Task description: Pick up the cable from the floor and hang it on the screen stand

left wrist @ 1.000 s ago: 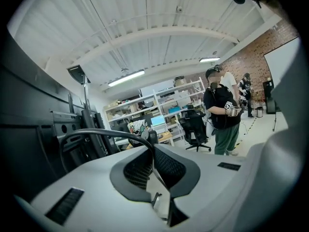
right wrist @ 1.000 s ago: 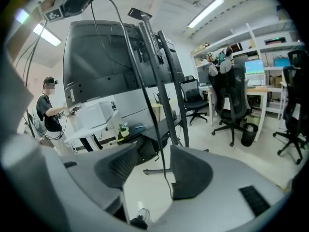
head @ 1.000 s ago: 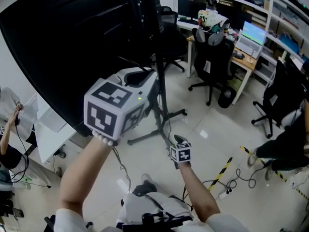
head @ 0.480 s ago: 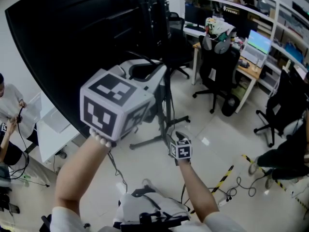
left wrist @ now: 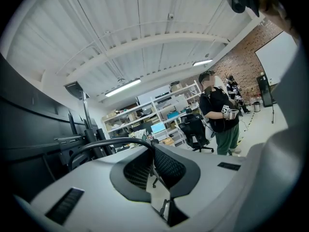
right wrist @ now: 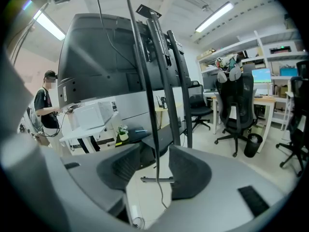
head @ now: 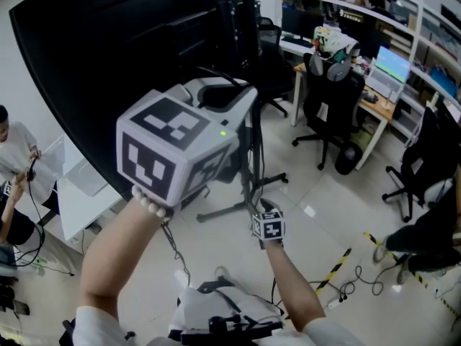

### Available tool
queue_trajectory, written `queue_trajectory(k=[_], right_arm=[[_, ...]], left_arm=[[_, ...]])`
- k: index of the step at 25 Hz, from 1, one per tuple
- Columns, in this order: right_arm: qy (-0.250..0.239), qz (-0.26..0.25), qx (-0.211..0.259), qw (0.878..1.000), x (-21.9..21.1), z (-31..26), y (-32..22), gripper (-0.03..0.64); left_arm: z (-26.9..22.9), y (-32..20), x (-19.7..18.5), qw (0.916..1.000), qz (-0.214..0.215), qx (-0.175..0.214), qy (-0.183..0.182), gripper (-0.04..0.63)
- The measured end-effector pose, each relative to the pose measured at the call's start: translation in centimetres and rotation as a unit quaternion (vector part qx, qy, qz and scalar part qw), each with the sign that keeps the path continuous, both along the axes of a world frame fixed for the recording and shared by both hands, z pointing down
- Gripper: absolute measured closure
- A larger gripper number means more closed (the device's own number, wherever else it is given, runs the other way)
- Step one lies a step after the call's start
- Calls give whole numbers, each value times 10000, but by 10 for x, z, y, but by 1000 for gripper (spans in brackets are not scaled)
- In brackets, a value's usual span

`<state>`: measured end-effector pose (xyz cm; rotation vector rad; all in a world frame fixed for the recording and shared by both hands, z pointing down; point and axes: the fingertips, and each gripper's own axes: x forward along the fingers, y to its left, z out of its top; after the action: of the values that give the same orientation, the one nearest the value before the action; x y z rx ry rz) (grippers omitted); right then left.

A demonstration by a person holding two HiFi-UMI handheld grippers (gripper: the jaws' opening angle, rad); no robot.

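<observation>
The left gripper (left wrist: 153, 151) is pinching the black cable (left wrist: 108, 142) between jaws that are almost together, and the cable is arching out of them toward the left of the left gripper view. In the head view this gripper (head: 229, 98) is being held high and close to the camera, its tips overlapping the post of the screen stand (head: 216, 211).

The right gripper (right wrist: 157, 156) is holding its jaws apart, though they have just been closing. The cable (right wrist: 153, 129) is hanging straight down through the gap between them (neither pad is pressing on it, as far as the right gripper view shows). In the head view the right gripper (head: 265, 211) is hovering much lower, just in front of the stand's feet, and in its own view the stand's dark posts (right wrist: 166, 71) are rising right behind the cable.

The large black screen (head: 94, 56) is spreading out to the left of the stand. A black office chair (head: 328, 99) is standing to the right of the stand, beside a desk. A person (head: 14, 157) is standing beyond the screen's lower left edge, well apart from the stand. Yellow-and-black tape (head: 331, 254) is lying on the floor, to the right of the stand's feet.
</observation>
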<state>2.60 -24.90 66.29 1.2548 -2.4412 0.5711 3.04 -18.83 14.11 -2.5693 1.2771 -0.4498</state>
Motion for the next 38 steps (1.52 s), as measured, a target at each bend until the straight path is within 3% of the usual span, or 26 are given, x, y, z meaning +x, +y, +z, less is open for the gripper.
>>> queue_trajectory(k=[3, 6, 12, 16, 18, 23, 30, 38], right_arm=[[-6, -37, 27, 10000, -6, 3, 5, 447], [53, -41, 43, 10000, -7, 6, 14, 584], [146, -160, 268, 9994, 1, 2, 29, 589], [81, -134, 289, 9995, 30, -8, 41, 589], [90, -162, 416, 9990, 44, -22, 42, 589], [277, -398, 1078, 9930, 62, -90, 33, 591], [314, -789, 2162, 9727, 55, -223, -3, 591], [589, -1570, 2955, 9405, -26, -366, -22, 591]], left_arm=[[-2, 0, -4, 10000, 6, 23, 33, 580], [-4, -1, -9, 10000, -5, 27, 72, 580], [-4, -6, -29, 9998, -214, 28, 41, 581], [29, -19, -78, 9945, -962, -8, -421, 581], [56, -21, -99, 9910, -1244, -185, -457, 581], [125, -7, -123, 9831, -1625, -694, -480, 580], [196, 35, -140, 9730, -1832, -1367, -333, 580], [221, 45, -170, 9711, -1714, -1658, -103, 580]])
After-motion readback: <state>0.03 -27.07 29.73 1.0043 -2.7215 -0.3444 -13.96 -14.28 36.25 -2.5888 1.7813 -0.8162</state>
